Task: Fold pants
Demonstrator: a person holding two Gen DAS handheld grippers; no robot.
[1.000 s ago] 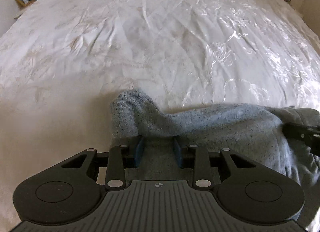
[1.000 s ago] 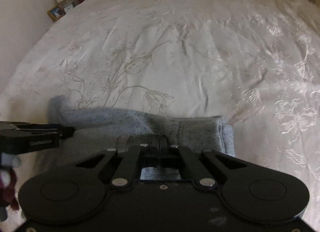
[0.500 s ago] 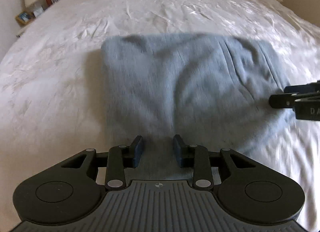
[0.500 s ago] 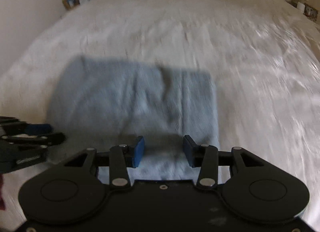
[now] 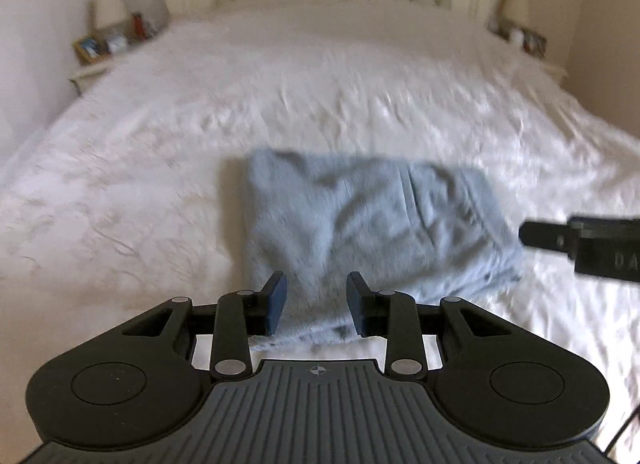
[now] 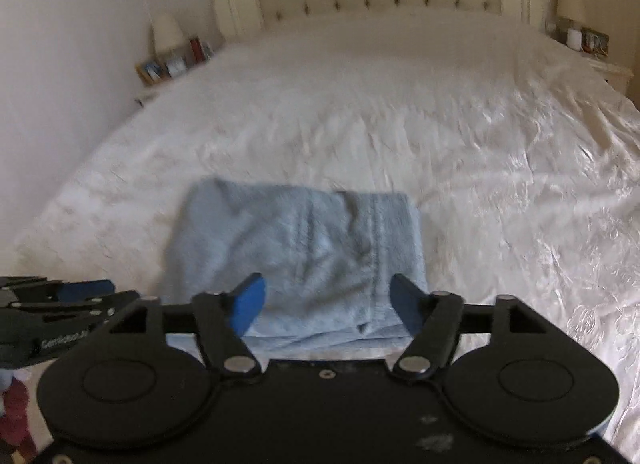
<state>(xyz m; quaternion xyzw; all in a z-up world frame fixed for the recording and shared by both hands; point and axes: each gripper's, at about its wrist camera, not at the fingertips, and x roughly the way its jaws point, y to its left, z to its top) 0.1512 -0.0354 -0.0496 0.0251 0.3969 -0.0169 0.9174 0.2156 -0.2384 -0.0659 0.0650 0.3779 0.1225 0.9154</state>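
The grey pants lie folded into a compact rectangle near the foot edge of the bed. The left gripper and right gripper both have fingers spread, holding nothing. A trailing finger could snag the near hem and drag the fold open.

Your right gripper hangs with its blue-padded jaws spread wide, holding nothing. Just ahead of the jaws, folded grey pants lie flat on a white bedspread. To the left of the jaws, your left gripper pokes in, apart from the pants.
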